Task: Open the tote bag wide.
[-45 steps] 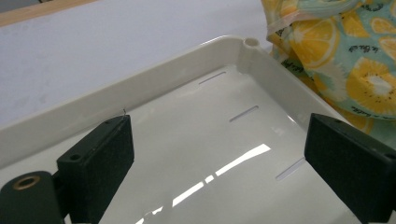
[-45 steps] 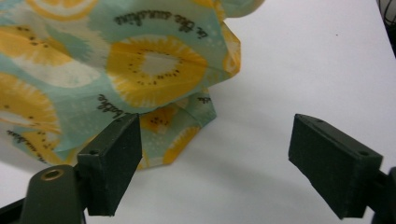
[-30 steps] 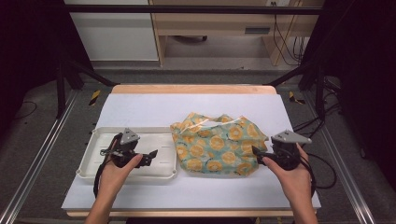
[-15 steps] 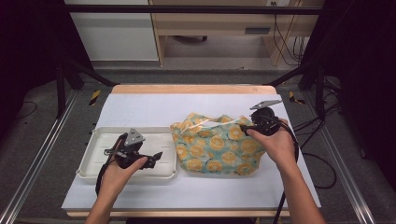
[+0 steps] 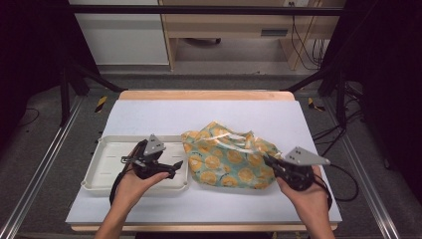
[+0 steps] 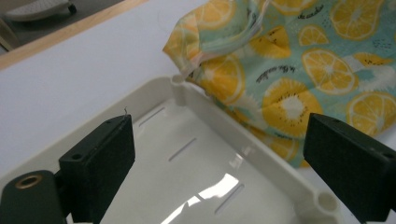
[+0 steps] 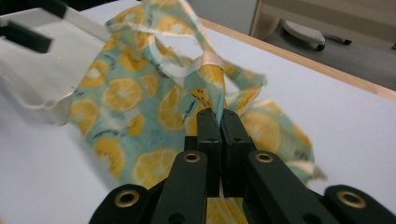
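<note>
We have the right tongs [image 7: 220, 119] pinched shut on a fold of the cloth bag [image 5: 230, 160], their jaws having just closed onto the fabric near its right edge, while the left tongs [image 6: 224, 163] hang wide apart over the white tray [image 5: 102, 167] with nothing between them. The bag lies crumpled on the table [image 5: 164, 114], just right of the tray and touching its corner. To carry this step through well, we judge that we should lift the pinched fold gently and pull it outward to the right, so the cloth spreads instead of bunching, and bring the left tongs across to the near left edge of the bag to take a second hold before any stretching; a grip on a single layer would serve better than one on several folds. We should also watch the handle loop [image 7: 187, 70], which could snag or drag the bag over the tray wall. The bag is soft, thin fabric, teal with yellow and orange citrus slices printed over it and some small dark lettering, and it has pale cream handle straps lying twisted across its top.
</note>
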The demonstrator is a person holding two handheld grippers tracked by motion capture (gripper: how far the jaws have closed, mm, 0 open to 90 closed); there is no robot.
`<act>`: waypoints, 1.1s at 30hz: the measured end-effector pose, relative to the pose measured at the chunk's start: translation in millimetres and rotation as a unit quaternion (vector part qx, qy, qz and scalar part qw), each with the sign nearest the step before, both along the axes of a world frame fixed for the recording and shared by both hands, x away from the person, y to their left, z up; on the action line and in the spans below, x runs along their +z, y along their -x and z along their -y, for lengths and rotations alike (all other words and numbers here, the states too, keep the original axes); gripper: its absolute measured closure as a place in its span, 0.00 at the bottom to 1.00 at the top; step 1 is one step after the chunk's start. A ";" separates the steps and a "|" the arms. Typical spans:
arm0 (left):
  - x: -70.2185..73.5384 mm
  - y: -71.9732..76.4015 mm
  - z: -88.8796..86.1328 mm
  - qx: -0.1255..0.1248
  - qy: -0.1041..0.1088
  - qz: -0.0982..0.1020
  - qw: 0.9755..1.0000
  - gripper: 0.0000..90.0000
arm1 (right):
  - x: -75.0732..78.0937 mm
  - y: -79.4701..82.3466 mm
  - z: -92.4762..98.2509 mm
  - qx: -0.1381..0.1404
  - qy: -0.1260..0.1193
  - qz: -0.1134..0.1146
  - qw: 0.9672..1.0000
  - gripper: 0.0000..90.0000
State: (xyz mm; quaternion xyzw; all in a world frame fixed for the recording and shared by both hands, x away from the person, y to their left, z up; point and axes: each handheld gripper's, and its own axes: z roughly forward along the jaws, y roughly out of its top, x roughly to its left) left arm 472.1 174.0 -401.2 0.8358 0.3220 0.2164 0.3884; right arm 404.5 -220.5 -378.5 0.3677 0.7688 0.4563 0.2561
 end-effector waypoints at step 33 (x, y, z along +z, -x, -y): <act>-0.4 39.9 59.0 -0.155 -0.016 -0.012 0.988 0.99 | -58.3 24.8 16.6 -0.005 0.027 -0.050 0.998 0.99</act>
